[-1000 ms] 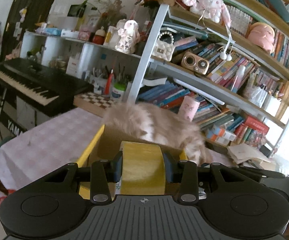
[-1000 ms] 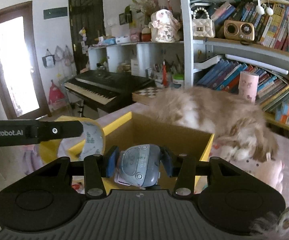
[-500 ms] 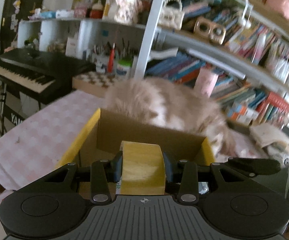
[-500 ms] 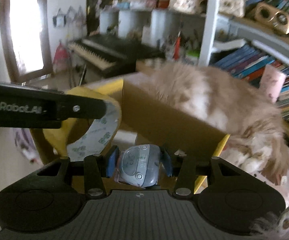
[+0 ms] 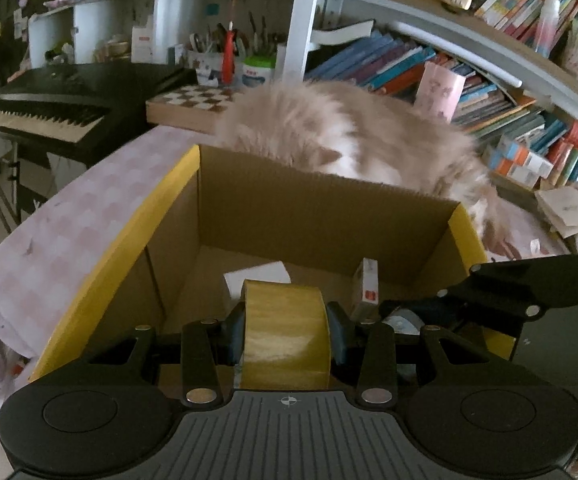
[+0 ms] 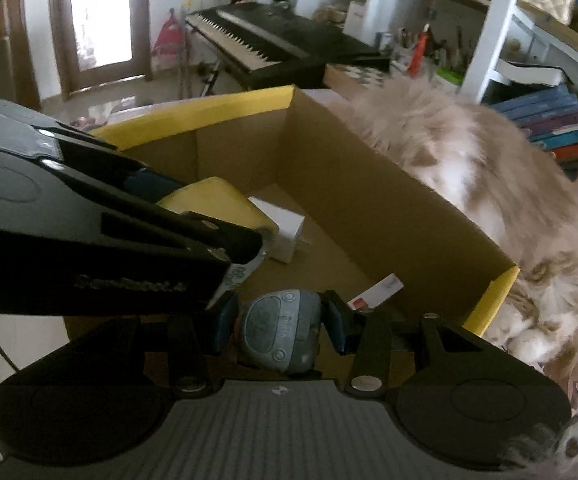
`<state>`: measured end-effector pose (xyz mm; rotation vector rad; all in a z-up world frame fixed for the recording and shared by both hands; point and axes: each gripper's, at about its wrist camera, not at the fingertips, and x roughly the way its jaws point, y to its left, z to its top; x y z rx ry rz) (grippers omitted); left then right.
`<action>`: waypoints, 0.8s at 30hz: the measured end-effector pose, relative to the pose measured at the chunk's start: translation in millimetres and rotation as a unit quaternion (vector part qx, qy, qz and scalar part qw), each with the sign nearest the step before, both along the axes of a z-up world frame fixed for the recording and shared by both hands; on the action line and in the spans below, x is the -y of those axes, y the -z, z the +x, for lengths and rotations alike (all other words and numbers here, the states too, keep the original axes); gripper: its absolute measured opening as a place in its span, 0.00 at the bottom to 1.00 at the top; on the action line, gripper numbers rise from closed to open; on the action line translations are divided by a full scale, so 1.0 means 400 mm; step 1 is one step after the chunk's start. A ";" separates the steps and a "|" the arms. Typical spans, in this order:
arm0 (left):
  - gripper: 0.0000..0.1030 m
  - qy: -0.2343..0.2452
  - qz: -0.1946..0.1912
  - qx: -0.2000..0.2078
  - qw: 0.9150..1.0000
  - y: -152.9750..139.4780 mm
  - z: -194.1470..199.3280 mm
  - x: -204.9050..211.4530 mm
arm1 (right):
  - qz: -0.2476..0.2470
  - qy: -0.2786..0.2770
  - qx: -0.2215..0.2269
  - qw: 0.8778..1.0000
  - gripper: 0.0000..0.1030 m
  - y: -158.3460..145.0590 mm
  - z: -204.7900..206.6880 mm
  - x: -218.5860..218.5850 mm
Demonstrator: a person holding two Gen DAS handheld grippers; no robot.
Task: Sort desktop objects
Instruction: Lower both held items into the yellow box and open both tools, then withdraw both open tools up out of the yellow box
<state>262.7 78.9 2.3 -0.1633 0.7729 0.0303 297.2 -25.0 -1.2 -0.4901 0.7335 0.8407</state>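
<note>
1. Left gripper [image 5: 285, 338] is clenched on a yellow tape roll [image 5: 283, 332], held over the near edge of the open cardboard box [image 5: 321, 220].
2. Right gripper [image 6: 279, 330] is clamped on a grey-blue digital timer [image 6: 279, 334], also over the box's near end.
3. Left wrist view only: a small red-and-white carton [image 5: 367, 290] stands upright in the box, and a white box [image 5: 257, 278] lies behind the tape; right gripper [image 5: 417, 316] shows edge-on.
4. Right wrist view only: the white box [image 6: 283, 228] sits clear on the box floor, the carton [image 6: 377, 290] is just beyond the timer, and the tape roll [image 6: 217, 204] shows under the left gripper's body.
5. A fluffy cat [image 5: 349, 136] lies against the box's far wall on the tabletop [image 5: 69, 232].
6. Versus 1 s ago: both grippers have tipped down toward the box, so its interior and contents now show.
</note>
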 end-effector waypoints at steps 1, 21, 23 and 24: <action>0.38 0.000 0.001 -0.003 1.000 0.003 0.000 0.001 | 0.001 0.000 -0.001 1.000 0.42 0.000 0.000 0.001; 0.75 0.005 0.023 0.097 0.995 -0.094 -0.071 0.037 | 0.051 0.059 0.037 0.996 0.65 -0.059 -0.018 0.064; 0.75 0.006 0.020 0.108 0.994 -0.109 -0.087 0.039 | 0.058 0.069 0.044 0.995 0.65 -0.071 -0.028 0.075; 0.76 0.007 0.019 0.112 0.993 -0.115 -0.096 0.039 | 0.063 0.074 0.048 0.994 0.65 -0.078 -0.035 0.082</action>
